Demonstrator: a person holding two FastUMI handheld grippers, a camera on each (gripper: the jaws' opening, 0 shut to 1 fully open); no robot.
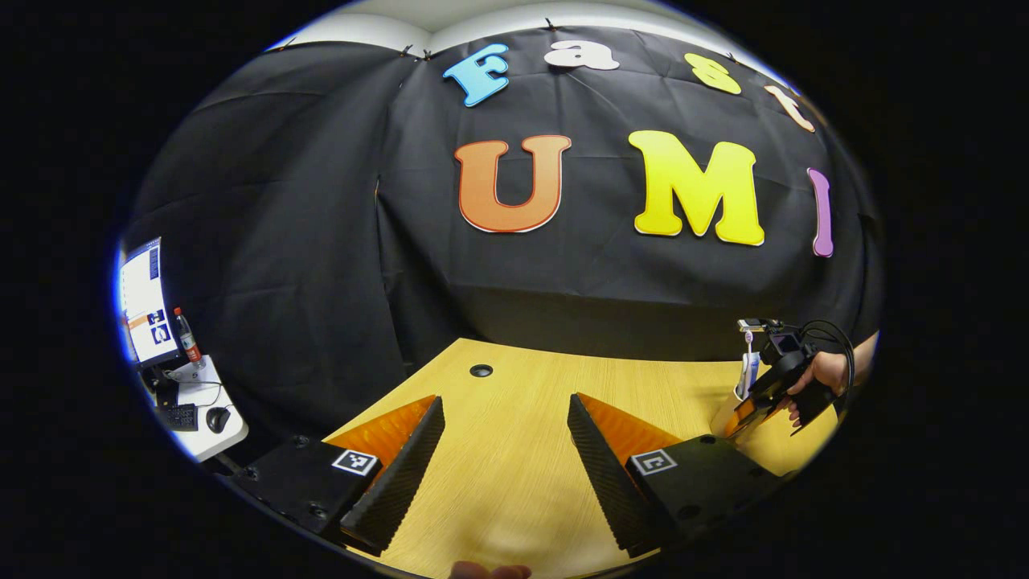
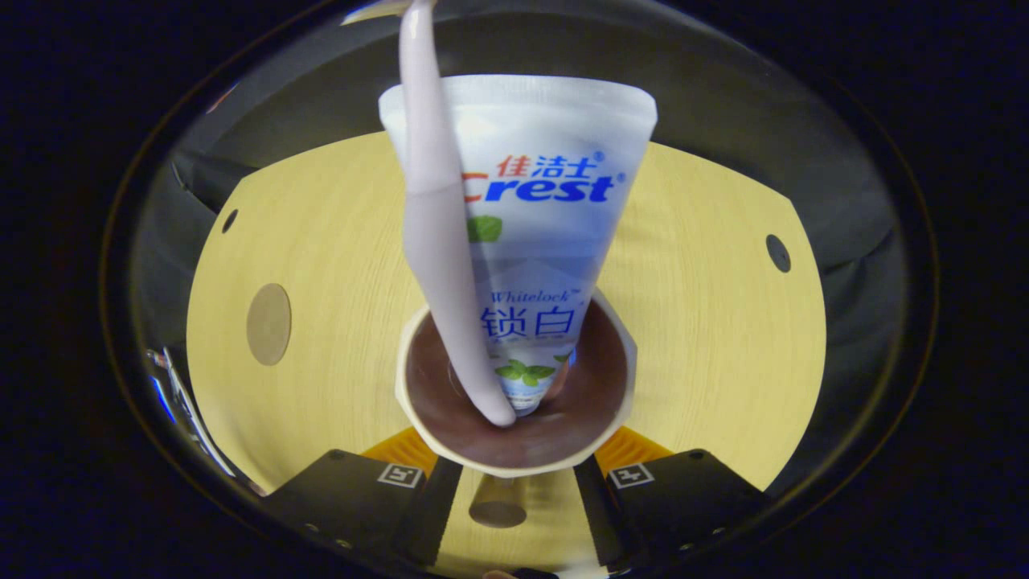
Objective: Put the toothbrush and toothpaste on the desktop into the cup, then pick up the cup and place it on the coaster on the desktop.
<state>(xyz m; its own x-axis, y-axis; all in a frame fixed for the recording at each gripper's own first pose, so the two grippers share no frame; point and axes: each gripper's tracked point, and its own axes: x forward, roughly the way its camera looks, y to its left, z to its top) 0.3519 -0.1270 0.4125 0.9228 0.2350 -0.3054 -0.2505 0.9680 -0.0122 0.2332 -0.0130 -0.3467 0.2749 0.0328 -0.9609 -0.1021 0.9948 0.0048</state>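
In the right gripper view I look down into a paper cup (image 2: pixel 514 438) with a brown inside. A white toothpaste tube (image 2: pixel 555 217) and a pale toothbrush (image 2: pixel 438 241) stand in it, leaning toward the camera. My right gripper (image 2: pixel 514 478) is shut on the cup, whose rim is bent where the fingers press. A round brown coaster (image 2: pixel 268 324) lies on the wooden desktop (image 2: pixel 707 338), left of the cup. In the left gripper view my left gripper (image 1: pixel 505 402) hangs open over the bare desktop (image 1: pixel 514 474). Far right there, a hand holds the right gripper (image 1: pixel 776 382) with the cup (image 1: pixel 726 416).
Dark cable holes sit in the desktop (image 1: pixel 481 371) (image 2: pixel 777 252) (image 2: pixel 230 220). A small white side table (image 1: pixel 211 418) at the far left carries a monitor (image 1: pixel 145 301), a bottle (image 1: pixel 188 338), a keyboard and a mouse. The black cloth wall stands behind the desk.
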